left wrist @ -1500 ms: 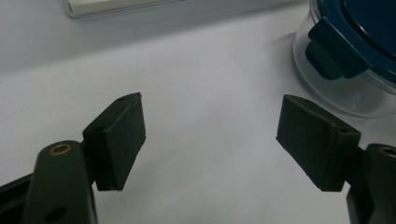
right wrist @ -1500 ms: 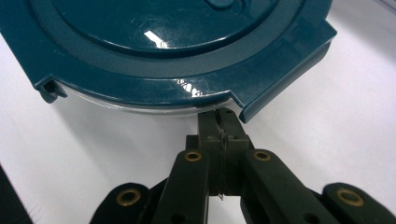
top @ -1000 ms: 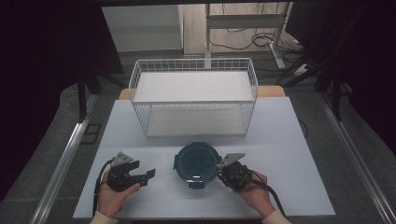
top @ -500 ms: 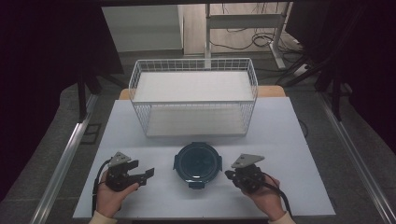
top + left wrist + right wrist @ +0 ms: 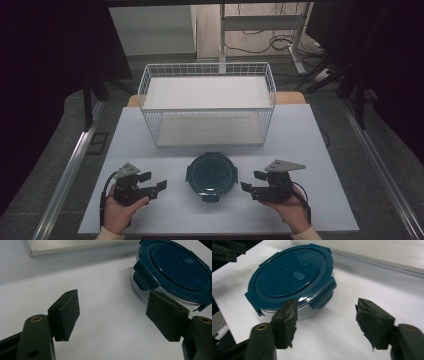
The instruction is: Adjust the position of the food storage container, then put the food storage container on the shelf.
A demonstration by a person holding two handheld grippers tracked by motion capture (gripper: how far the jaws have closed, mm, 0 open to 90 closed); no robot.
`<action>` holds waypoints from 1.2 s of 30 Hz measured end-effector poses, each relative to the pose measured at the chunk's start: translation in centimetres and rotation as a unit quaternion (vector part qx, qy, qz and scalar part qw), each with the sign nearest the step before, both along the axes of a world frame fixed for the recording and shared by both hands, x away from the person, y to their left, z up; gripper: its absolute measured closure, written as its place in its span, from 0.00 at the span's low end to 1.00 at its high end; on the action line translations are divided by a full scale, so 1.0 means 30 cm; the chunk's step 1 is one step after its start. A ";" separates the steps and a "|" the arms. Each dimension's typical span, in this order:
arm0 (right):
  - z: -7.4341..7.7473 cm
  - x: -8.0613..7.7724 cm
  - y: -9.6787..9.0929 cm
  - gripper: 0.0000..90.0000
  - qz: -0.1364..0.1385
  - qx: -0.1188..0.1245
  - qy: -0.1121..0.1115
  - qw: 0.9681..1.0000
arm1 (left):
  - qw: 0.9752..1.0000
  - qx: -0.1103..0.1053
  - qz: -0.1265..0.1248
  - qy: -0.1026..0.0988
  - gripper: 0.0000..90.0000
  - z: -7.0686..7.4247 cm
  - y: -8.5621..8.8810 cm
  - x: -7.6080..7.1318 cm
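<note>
A round clear container with a dark teal snap-on lid (image 5: 211, 175) sits near the front middle of the white table (image 5: 300, 135). My left gripper (image 5: 156, 181) rests to its left, pointing at it, apart from it. Its jaws have just been closing a little and stand open with nothing between them (image 5: 112, 297); the container (image 5: 175, 270) lies ahead beyond the right jaw. My right gripper (image 5: 248, 181) is to the container's right, a short gap away. Its jaws have just been opening and hold nothing (image 5: 325, 303); a lid latch of the container (image 5: 292, 277) faces them.
A white wire basket (image 5: 210, 125) with a pale floor stands behind the container, across the back of the table. Bare table lies between basket and container. The table's front edge runs just under both hands. Dark floor and metal rails flank the table.
My right gripper has drawn back to the right, off the container's right side, and its jaws have gone from shut to open. The left hand has stayed put.
</note>
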State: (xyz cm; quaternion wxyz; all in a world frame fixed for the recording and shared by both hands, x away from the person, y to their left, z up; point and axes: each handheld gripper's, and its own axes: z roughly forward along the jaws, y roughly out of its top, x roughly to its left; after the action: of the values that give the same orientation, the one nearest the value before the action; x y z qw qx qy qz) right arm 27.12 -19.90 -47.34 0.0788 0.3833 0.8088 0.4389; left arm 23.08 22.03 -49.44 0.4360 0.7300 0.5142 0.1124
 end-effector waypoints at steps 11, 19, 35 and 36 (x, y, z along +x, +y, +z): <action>-0.010 0.003 0.016 0.24 0.002 0.008 0.022 1.000 | 1.000 -0.007 -0.008 0.007 0.25 0.012 -0.022 0.004; 0.008 0.010 0.036 0.23 -0.010 0.031 0.022 0.999 | 0.999 -0.025 -0.020 -0.007 0.22 0.056 -0.045 0.002; 0.019 0.075 0.124 0.17 -0.023 0.053 0.075 0.996 | 0.995 -0.070 -0.057 0.051 0.19 0.097 -0.149 0.112; 0.017 0.081 0.129 0.17 -0.026 0.056 0.080 0.995 | 0.994 -0.072 -0.060 0.058 0.19 0.092 -0.157 0.122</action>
State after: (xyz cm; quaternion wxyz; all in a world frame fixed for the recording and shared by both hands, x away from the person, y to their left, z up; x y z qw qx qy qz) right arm 29.53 -16.04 -46.83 0.0033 0.4417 0.7763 0.4497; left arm 26.74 17.33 -46.68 0.4631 0.7314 0.5006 0.0063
